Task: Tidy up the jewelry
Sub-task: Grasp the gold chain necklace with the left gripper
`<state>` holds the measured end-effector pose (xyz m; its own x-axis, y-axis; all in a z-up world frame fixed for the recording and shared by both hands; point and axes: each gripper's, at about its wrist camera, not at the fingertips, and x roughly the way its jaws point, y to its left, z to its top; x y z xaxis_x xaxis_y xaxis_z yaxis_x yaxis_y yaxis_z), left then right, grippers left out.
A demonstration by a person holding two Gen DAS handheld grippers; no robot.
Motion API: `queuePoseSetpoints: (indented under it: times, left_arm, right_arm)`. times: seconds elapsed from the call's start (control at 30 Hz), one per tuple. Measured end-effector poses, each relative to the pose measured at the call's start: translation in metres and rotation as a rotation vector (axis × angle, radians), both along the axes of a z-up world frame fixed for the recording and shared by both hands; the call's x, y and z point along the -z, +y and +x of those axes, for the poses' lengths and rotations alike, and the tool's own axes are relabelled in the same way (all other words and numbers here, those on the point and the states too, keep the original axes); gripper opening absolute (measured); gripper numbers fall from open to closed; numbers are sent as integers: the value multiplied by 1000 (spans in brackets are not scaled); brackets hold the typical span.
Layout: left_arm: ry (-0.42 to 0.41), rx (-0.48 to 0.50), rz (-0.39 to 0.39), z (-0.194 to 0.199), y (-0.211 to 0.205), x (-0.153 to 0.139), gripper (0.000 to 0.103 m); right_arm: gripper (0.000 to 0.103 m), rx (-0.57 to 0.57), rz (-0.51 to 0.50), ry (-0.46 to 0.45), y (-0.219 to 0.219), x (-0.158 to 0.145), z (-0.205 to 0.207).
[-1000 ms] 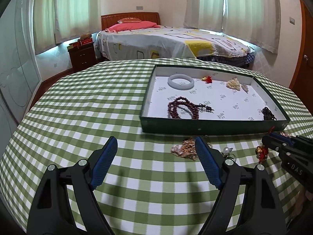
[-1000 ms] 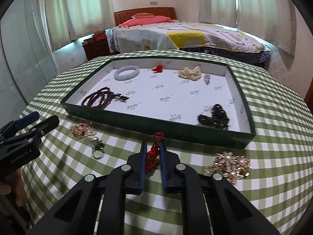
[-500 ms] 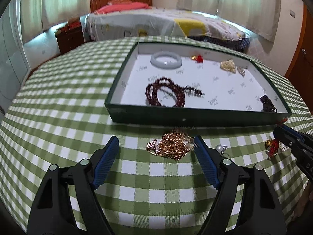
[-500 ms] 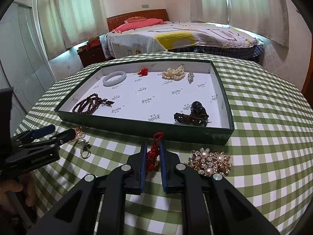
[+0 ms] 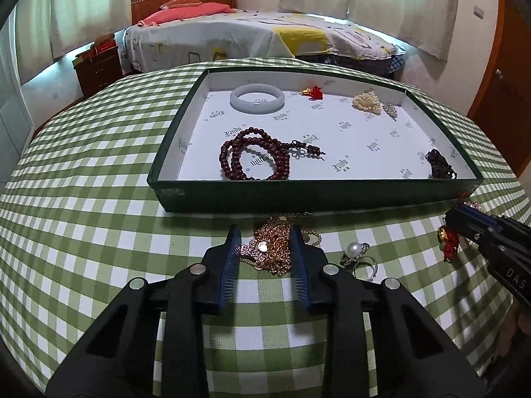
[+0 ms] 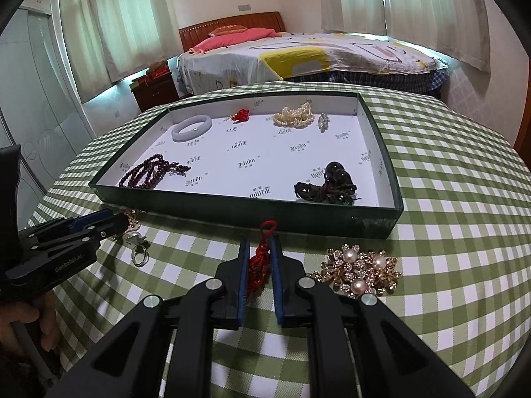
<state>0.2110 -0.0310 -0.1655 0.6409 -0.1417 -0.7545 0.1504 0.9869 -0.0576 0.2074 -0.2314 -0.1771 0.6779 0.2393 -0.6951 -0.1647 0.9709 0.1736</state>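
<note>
The left gripper is closing its jaws around a tangled gold chain necklace lying just before the shallow green tray, while the right gripper clamps a red knotted cord charm.

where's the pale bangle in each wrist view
Left wrist view: the pale bangle lies upper centre, in the far-left part of the green tray.
Right wrist view: the bangle lies upper left, in the same far-left corner.
Shared landmark: the dark red bead string, at the tray's near-left in both views.
</note>
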Motion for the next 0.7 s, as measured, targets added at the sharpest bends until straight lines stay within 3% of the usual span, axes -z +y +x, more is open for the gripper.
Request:
queuePoseSetpoints:
  times: [0.07, 0.13, 0.33, 0.63, 0.67, 0.7]
  left_arm:
    - [-5, -3, -21, -1, 3, -1, 26]
    - [-33, -10, -27, -3, 5, -5, 9]
    - [-31, -13, -49, -6, 11, -6, 6]
    - [-13, -12, -55, -9, 13, -5, 8]
    - [-12, -18, -58, -9, 13, -6, 11]
    - [-9, -21, -63, -9, 13, -6, 25]
  right_arm:
    - [13, 0, 0, -1, 0, 0, 0]
    - [13, 0, 0, -1, 0, 0, 0]
    - [13, 0, -2, -2, 0, 1, 0]
    - [13, -2, -3, -2, 0, 1, 1]
    - [13, -2, -2, -2, 0, 1, 0]
    - [13, -2, -2, -2, 0, 1, 0]
